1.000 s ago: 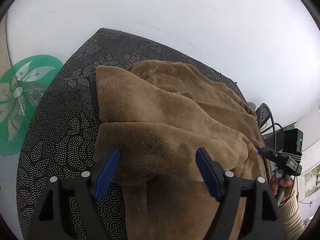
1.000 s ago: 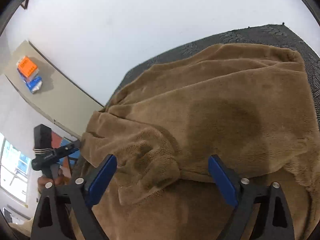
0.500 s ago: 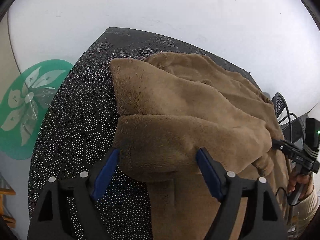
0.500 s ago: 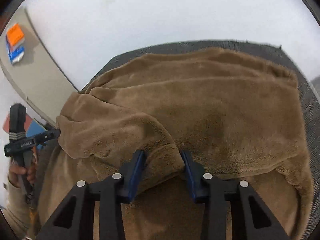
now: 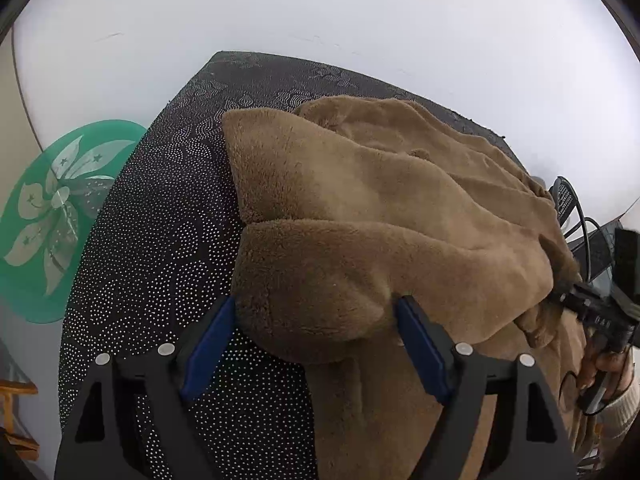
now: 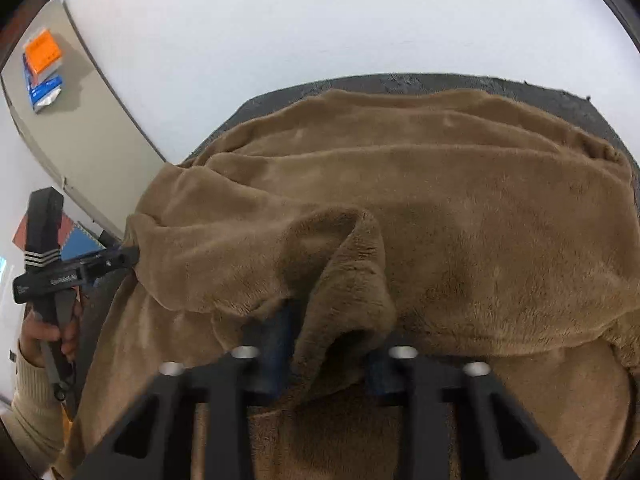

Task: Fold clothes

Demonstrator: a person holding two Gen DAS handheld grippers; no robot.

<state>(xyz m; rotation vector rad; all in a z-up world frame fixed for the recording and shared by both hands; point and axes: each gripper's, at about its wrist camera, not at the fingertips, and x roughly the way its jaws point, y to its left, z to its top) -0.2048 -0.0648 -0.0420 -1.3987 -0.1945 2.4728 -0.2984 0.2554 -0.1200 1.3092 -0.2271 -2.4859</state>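
- Nearest the right wrist lens: right gripper has its jaws drawn close on a bunched ridge of the brown fleece garment; blue pads partly buried in pile. Reads as a pinch on a fold edge so the layer can be carried over.
- Left gripper: jaws stand wide, a rounded fold of the garment bulging between the pads. Fabric seems to touch both pads, but nothing is squeezed; I read it as straddling, not holding. In the right wrist view the tip sits against the fleece edge at the far left, and pad contact there is too small to tell.
- Person's hand wraps the left gripper's handle, cream sleeve below it.
- Garment: lies in a loose heap on the black dotted mat, layers doubled over each other, near edge hanging toward the cameras. Partly folded by the look; whether more folds are due I can't judge.
- Containers: none in view holding anything.
- Farther out: green flower-pattern disc on the floor left of the mat; orange and blue packets on a beige surface; white wall behind.
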